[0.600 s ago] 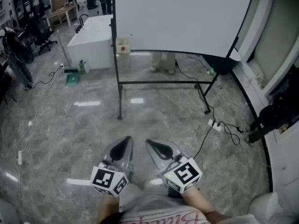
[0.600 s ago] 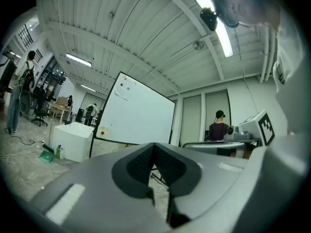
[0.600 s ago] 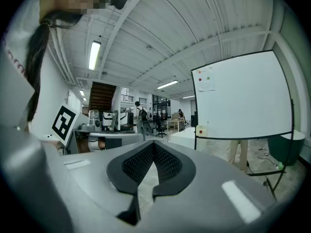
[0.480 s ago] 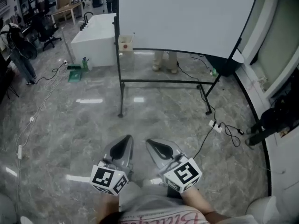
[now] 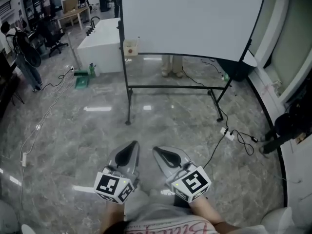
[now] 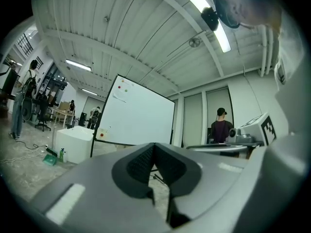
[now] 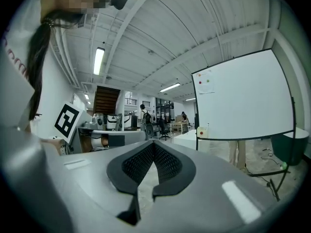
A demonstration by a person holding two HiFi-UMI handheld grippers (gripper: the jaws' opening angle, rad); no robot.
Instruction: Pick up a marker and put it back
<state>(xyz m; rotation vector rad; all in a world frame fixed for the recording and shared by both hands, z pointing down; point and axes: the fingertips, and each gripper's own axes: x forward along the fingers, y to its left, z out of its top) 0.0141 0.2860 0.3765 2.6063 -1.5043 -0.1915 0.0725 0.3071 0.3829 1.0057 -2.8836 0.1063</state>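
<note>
The left gripper [image 5: 130,149] and right gripper [image 5: 160,152] are both clenched on nothing, side by side. Far ahead of them, slightly left, a box [image 5: 129,48] hangs on the frame of the whiteboard [image 5: 190,18]. The thin stick in it looks like the marker [image 5: 138,39].

The left gripper [image 5: 132,145] and the right gripper [image 5: 157,149] look the same — smooth grey pointed shells with bumpy black pads [image 6: 138,164]. Each has a cube [image 5: 114,188] of black-and-white squares. The shirt [image 5: 165,225] is white with red letters.
</note>
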